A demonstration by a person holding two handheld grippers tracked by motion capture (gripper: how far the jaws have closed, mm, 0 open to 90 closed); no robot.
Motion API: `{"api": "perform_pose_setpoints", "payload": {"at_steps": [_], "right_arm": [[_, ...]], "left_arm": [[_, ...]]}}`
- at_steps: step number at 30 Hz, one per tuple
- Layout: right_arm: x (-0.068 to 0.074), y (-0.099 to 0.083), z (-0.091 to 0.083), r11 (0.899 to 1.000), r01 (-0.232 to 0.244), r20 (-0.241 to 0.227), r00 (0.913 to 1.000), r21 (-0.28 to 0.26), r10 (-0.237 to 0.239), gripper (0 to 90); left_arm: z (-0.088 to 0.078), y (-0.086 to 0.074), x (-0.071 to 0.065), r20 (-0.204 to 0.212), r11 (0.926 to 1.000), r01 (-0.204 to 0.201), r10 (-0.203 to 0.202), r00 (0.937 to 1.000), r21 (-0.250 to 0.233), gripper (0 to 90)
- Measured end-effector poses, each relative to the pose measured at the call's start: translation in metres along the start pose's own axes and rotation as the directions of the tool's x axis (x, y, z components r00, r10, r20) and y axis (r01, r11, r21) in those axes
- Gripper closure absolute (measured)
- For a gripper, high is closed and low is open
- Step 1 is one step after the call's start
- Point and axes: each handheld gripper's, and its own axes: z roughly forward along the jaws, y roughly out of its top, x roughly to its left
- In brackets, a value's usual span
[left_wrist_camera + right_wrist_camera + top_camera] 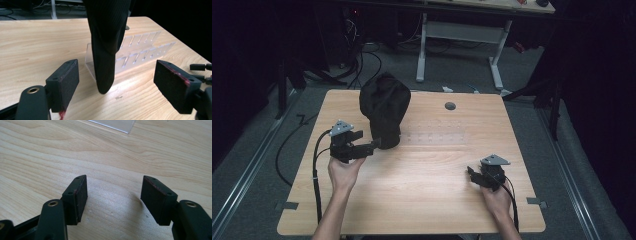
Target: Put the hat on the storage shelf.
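Observation:
A black ribbed fabric piece (383,109) stands draped over the left end of a clear slotted acrylic rack (439,133) on the wooden table (422,195). My left gripper (373,145) sits just left of the fabric's lower end, pointing at it. In the left gripper view the fabric (107,37) hangs down between the wide-apart jaws of the left gripper (117,75), and the pads do not touch it. The rack (142,47) runs behind it. My right gripper (472,173) rests low near the table's front right. The right gripper (115,192) is open over bare wood.
A round grommet hole (450,106) lies in the table's far side. A corner of the clear rack (117,124) shows ahead of the right gripper. The other gripper's jaw tips (200,67) show at the right edge. A white-legged desk (462,35) stands beyond the table.

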Motion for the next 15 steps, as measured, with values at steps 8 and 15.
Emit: {"api": "perform_pose_setpoints", "payload": {"at_steps": [8,15], "right_arm": [[-0.002,0.000,0.001,1.000,-0.023,-0.017,0.9996,0.006,0.023,38.3],[-0.005,0.000,0.001,0.999,-0.046,-0.035,0.9983,0.014,0.047,38.2]], "left_arm": [[-0.008,-0.009,0.007,0.008,1.0000,0.000,0.000,1.0000,-0.001,21.2],[-0.014,-0.016,0.008,0.009,0.9999,-0.014,0.014,0.9999,0.006,21.7]]}}
